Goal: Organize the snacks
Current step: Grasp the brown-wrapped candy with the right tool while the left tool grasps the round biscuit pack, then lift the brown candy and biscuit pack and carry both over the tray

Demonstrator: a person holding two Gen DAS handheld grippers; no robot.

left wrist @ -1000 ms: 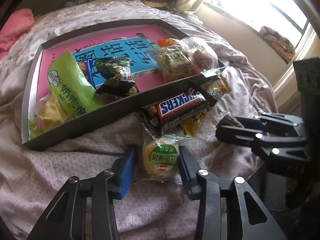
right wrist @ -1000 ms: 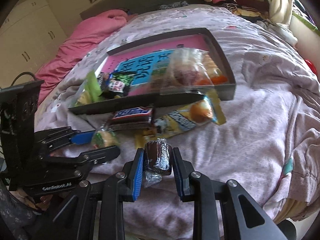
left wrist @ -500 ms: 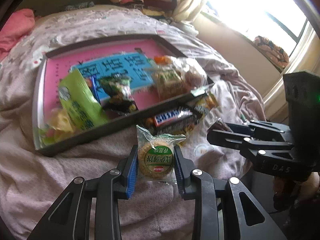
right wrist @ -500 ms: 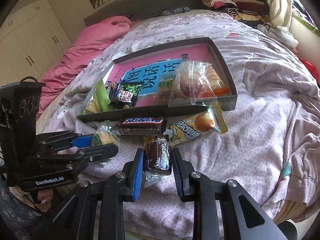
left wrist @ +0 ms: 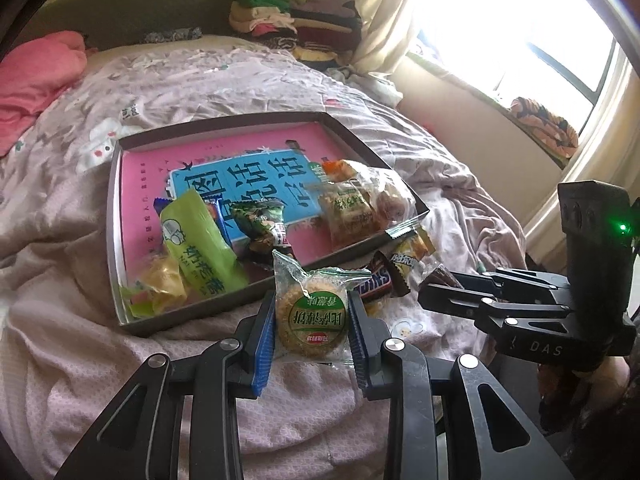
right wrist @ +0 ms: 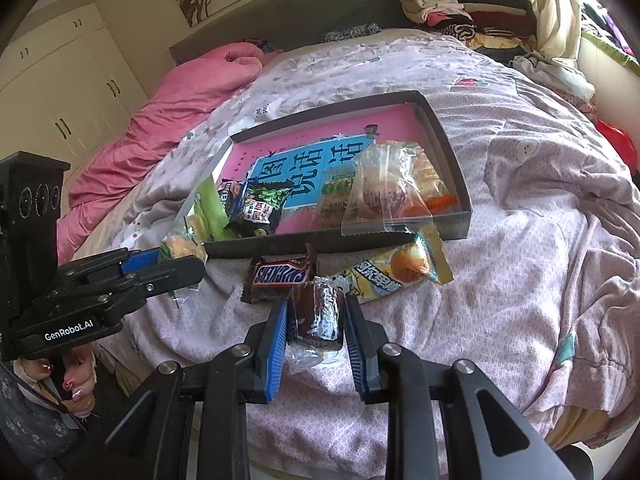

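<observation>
A shallow dark box (left wrist: 256,296) (right wrist: 456,168) with a pink and blue lining lies on the bed and holds several wrapped snacks. My left gripper (left wrist: 312,320) (right wrist: 182,258) is shut on a round cookie in a clear wrapper with a green label (left wrist: 314,314), lifted just in front of the box's near wall. My right gripper (right wrist: 316,320) (left wrist: 432,280) is shut on a small dark brown chocolate cake in clear wrap (right wrist: 316,314), held over the quilt. In front of the box lie a Snickers bar (right wrist: 282,276) (left wrist: 378,282) and a yellow snack pack (right wrist: 396,270).
The lilac quilt (right wrist: 540,260) is rumpled, with a pink blanket (right wrist: 160,120) at the back left. Folded clothes (right wrist: 448,8) are piled by the headboard. A bright window (left wrist: 520,28) stands on the right. A hand (right wrist: 76,376) grips the left tool.
The left gripper closed on the cookie pack and lifted it off the quilt toward the box's near wall. The right gripper kept its hold on the chocolate cake and stayed about in place.
</observation>
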